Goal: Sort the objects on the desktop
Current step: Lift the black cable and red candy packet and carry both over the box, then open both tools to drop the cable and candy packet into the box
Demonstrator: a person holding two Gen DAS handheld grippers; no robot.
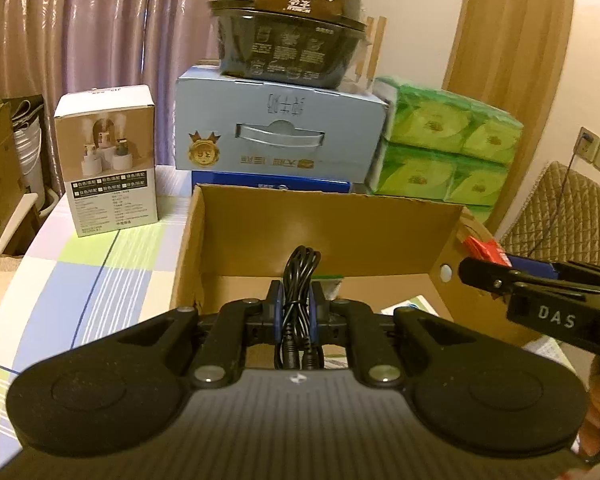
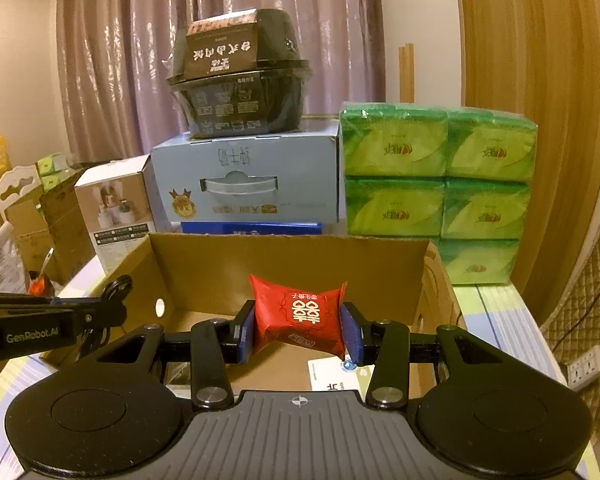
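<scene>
The left gripper (image 1: 296, 304) has its jaws pinching a coiled black cable (image 1: 298, 280), which stands upright between the blue pads with its 2 plugs hanging at the lower end. It is held above the open cardboard box (image 1: 332, 232), near the box's front edge. The right gripper (image 2: 298, 324) has its jaws pressed against both sides of a red packet (image 2: 298, 314) printed with white characters, also held over the same cardboard box (image 2: 292, 260). White printed paper lies on the box floor below the packet.

The box sits on a desk (image 1: 80, 276) covered in a checked cloth of pale green, blue and white. Behind the box, a light blue carton (image 1: 276, 132) with a carry handle rests on a darker blue box, and a black bowl-shaped food container (image 1: 288, 36) stands on top of the carton. To the left stands a small white and brown product box (image 1: 108, 160), apart from the cardboard box. To the right is a stack of green tissue packs (image 2: 436, 172), just beside the carton. A pinkish curtain hangs behind everything.
</scene>
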